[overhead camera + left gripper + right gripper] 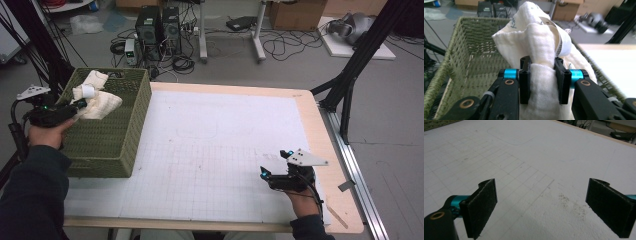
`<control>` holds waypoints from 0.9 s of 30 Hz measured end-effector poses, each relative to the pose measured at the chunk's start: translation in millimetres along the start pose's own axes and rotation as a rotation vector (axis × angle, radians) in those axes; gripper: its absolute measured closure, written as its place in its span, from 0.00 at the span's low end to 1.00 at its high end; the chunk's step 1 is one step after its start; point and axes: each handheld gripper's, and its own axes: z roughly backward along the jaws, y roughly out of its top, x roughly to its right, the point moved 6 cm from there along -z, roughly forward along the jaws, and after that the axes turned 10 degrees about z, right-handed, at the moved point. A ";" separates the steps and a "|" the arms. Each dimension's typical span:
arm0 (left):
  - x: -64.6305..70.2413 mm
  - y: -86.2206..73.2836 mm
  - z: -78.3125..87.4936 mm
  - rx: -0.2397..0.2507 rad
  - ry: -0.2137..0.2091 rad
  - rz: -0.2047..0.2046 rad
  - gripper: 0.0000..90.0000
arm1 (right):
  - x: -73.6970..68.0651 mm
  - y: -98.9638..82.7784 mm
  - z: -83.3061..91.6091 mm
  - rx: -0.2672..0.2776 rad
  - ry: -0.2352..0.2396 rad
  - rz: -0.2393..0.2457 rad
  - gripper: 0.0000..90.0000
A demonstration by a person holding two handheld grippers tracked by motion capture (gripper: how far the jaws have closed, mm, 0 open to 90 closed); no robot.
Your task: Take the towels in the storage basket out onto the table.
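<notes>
Left gripper view is showing the left hand-held gripper point(541, 80) pinching a soft, light white cloth point(536, 45), bunching limply above the green basket point(471, 47) at the counter's point(310, 125) nine o'clock; the right hand-held gripper point(541, 207) is resting spread, holding nothing.

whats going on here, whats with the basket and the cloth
A person holds a two-jaw tool in each hand at a table. The left tool is clamped on a bunched white cloth and holds it over the green woven basket at the table's left end. In the high view the cloth sits at the basket's rim. The right tool rests low over the white gridded mat, jaws wide apart with nothing between them.
</notes>
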 end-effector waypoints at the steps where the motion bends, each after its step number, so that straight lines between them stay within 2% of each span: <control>1: 2.7 2.2 2.0 0.013 -0.008 -0.001 0.79 | -0.2 0.3 0.0 -0.001 0.000 0.000 0.10; 5: 14.6 10.4 8.2 0.059 -0.041 -0.010 0.79 | -0.6 1.1 0.0 0.000 0.000 0.003 0.10; 11: 35.2 17.9 13.6 0.092 -0.105 -0.034 0.79 | -0.3 1.1 -0.1 0.002 0.000 0.004 0.10; 18: 62.0 24.3 20.1 0.141 -0.176 -0.083 0.79 | -1.1 1.2 -0.2 -0.002 0.001 0.004 0.10; 27: 105.4 19.6 23.2 0.165 -0.304 -0.148 0.78 | -1.1 1.8 -0.1 0.000 0.001 0.008 0.10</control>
